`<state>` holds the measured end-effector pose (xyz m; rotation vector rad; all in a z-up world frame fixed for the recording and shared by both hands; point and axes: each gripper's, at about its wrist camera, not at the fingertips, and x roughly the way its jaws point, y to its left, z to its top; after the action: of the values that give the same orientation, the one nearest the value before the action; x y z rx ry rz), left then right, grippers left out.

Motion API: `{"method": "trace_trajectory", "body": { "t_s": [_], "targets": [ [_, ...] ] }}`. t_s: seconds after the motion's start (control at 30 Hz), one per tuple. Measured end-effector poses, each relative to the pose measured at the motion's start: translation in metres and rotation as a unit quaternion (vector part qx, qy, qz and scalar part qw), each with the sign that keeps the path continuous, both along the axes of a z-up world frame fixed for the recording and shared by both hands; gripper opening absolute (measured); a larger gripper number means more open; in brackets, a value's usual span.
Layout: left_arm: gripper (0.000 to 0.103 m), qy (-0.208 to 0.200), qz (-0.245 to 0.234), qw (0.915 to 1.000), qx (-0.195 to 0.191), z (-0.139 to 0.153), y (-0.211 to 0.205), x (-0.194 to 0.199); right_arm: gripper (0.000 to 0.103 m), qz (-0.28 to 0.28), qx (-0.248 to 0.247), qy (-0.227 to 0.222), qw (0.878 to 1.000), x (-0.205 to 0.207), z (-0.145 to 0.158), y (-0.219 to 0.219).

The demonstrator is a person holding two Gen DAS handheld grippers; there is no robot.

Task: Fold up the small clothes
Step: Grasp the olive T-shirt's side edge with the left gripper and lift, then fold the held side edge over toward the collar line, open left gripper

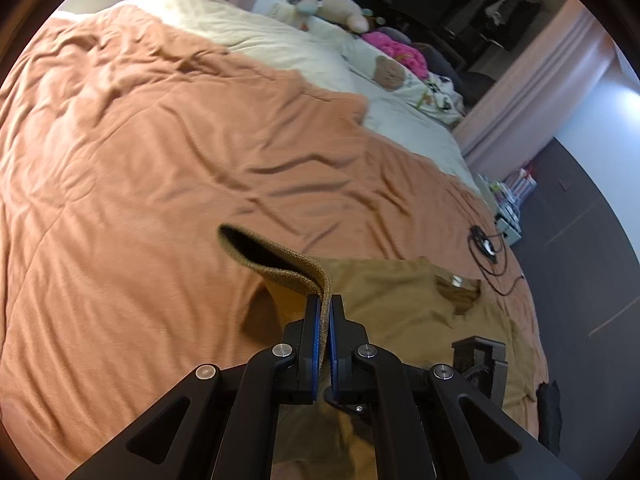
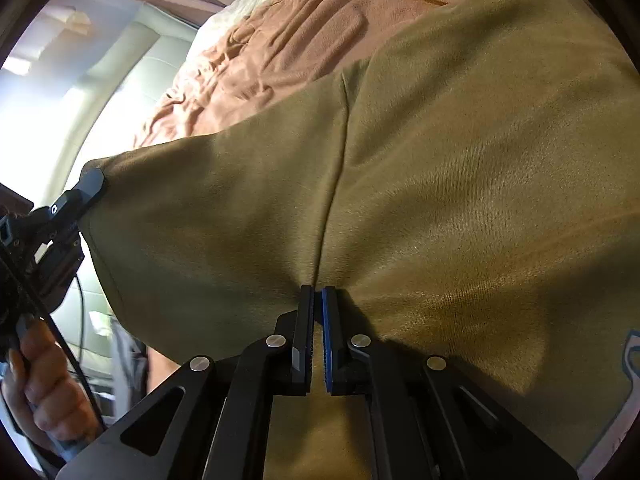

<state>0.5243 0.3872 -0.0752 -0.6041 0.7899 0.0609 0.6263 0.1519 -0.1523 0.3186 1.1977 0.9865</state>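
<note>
Left wrist view: our left gripper (image 1: 325, 300), lower centre, is clamped on the ribbed cuff of a brown shirt (image 1: 404, 300); the shirt lies lower right on an orange bedspread (image 1: 160, 140). Black cable (image 1: 490, 254) at right edge; plush toys (image 1: 340, 10) at top.

Right wrist view: our right gripper (image 2: 318, 294), lower centre, pinches the shirt's cloth at a seam. The garment fills the frame. At left, the left gripper holds the sleeve end, a hand (image 2: 44, 392) below it.

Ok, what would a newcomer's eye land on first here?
The olive-brown knit shirt fills the right wrist view, pinched low-centre by the right gripper. In the left view the left gripper holds its ribbed sleeve cuff raised above the rumpled orange bedspread.
</note>
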Motion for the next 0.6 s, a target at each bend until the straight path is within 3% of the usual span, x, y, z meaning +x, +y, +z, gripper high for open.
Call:
{"method": "trace_trajectory", "body": {
  "t_s": [0.1, 0.13, 0.17, 0.23, 0.6],
  "targets": [
    [0.004, -0.001, -0.014, 0.9999, 0.003, 0.005, -0.017, 0.007, 0.005, -0.003, 0.007, -0.006, 1.000, 0.006, 0.011, -0.018],
    [0.004, -0.001, -0.019, 0.9998, 0.003, 0.006, -0.023, 0.010, 0.014, -0.010, 0.003, -0.010, 1.000, 0.007, 0.013, -0.023],
    [0.004, 0.000, -0.024, 0.9997, 0.005, 0.006, -0.028, 0.012, 0.030, -0.021, -0.004, -0.015, 1.000, 0.009, 0.016, -0.032],
    [0.004, 0.002, -0.033, 0.9994, 0.010, 0.005, -0.041, 0.016, 0.053, -0.041, -0.003, -0.024, 0.999, 0.010, 0.020, -0.048],
    [0.004, 0.030, -0.090, 0.9952, 0.027, -0.008, -0.111, 0.051, 0.056, -0.083, 0.003, -0.034, 0.996, 0.014, 0.029, -0.108]
  ]
}}
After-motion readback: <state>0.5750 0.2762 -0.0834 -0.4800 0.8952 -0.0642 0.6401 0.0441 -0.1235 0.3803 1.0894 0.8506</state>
